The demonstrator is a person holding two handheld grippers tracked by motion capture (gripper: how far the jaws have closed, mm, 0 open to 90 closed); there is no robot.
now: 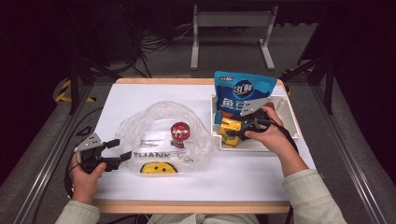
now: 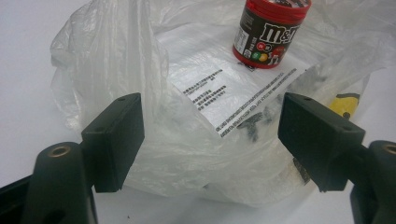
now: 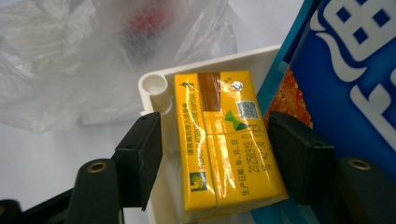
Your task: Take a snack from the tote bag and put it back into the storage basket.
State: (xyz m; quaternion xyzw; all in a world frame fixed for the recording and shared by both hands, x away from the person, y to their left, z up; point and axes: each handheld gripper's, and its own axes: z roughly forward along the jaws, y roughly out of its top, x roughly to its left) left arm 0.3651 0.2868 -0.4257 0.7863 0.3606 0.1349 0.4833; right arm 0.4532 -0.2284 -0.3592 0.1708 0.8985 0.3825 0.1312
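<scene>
**Yellow pack sits between the right jaws, ready for the squeeze**

While the white surface (image 1: 154, 93) carries everything, the biggest thing on it is the crinkled clear plastic bag (image 1: 163, 137), slack and glossy, with printed text and a yellow patch along its near edge. To its right stands a white plastic bin (image 1: 292, 122) with rigid walls and rounded corners. A tall blue snack pouch (image 1: 243, 91) of shiny film leans upright at the bin's far side. Inside the bag lies a small cylindrical candy tub (image 2: 270, 32), brown with a red lid.

The right hand-held gripper (image 3: 215, 154) reaches into the bin, its jaws open on either side of a yellow film-wrapped pack (image 3: 224, 144), a flat rectangular block. The pack lies in the bin's corner next to the pouch. Its long axis runs away from the gripper, along the jaws, so they face its two long sides; closing them should catch it across its narrow width. I cannot tell whether either pad touches it yet.

The left hand-held gripper (image 1: 116, 150) waits open at the bag's left edge, well apart from the pack.
</scene>
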